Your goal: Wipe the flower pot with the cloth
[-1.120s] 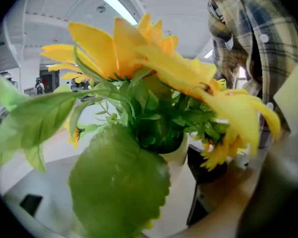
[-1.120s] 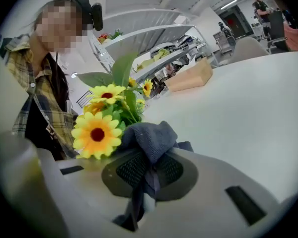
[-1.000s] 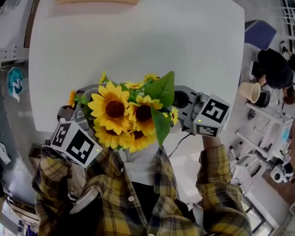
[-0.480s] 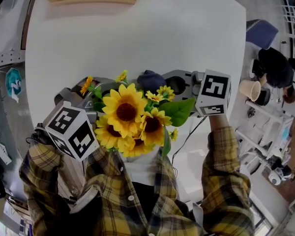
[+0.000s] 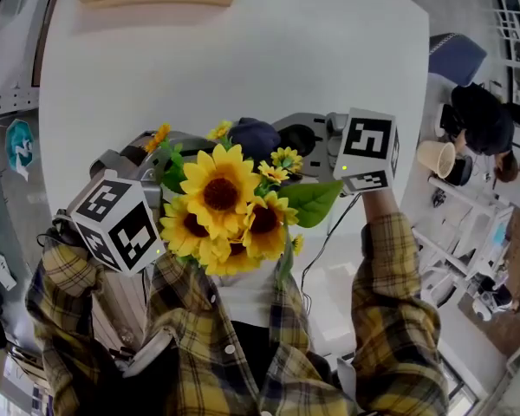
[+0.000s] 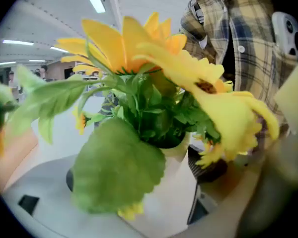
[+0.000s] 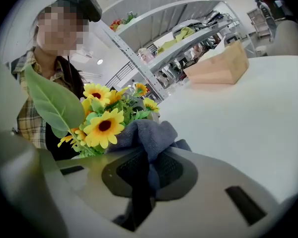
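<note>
Flower pot (image 6: 178, 156), white and full of sunflowers (image 5: 221, 204), seems raised off the desk (image 5: 243, 50) near the person's chest, gripped by its wall between the left gripper (image 6: 169, 202) fingers, which are spread as wide as the pot. Just beyond the pot, the right gripper (image 7: 148, 168) fingers are pinched narrow on a bunched dark blue cloth (image 7: 148, 133); the blooms hide whether the cloth touches the pot. Wiping looks about to start, and I judge the next move must press the cloth on the pot's wall beneath the leaves and rub round it.
</note>
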`<state>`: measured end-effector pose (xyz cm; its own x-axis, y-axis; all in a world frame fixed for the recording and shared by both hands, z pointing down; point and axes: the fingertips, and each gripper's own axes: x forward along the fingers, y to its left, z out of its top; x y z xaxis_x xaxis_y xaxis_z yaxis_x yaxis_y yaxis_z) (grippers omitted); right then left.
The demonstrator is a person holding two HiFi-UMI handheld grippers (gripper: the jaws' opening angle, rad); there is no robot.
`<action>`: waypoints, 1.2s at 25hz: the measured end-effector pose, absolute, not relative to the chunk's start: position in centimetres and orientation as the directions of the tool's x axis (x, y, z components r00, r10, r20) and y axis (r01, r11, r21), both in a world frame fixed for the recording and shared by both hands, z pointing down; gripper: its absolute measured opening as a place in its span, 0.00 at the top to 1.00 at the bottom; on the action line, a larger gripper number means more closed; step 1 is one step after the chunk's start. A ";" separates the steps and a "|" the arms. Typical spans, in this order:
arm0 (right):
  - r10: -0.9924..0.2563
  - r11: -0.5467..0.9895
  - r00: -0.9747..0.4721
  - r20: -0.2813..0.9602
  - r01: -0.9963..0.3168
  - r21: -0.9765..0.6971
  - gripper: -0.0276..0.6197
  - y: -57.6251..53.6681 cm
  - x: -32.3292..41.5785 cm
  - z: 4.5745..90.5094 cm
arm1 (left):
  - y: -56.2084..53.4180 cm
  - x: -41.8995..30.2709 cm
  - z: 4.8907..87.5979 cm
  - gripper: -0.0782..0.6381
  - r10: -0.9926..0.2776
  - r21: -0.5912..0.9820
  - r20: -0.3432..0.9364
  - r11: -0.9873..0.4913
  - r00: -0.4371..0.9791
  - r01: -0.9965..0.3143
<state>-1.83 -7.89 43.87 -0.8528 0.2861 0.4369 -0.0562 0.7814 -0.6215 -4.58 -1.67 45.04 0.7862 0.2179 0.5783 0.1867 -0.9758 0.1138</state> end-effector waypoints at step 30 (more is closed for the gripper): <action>-0.448 0.505 -0.757 0.476 -0.653 -0.564 0.91 -1.1 2.4 43.3 | 1.9 -4.0 43.0 0.24 -0.519 0.133 0.479 -0.754 0.708 -0.643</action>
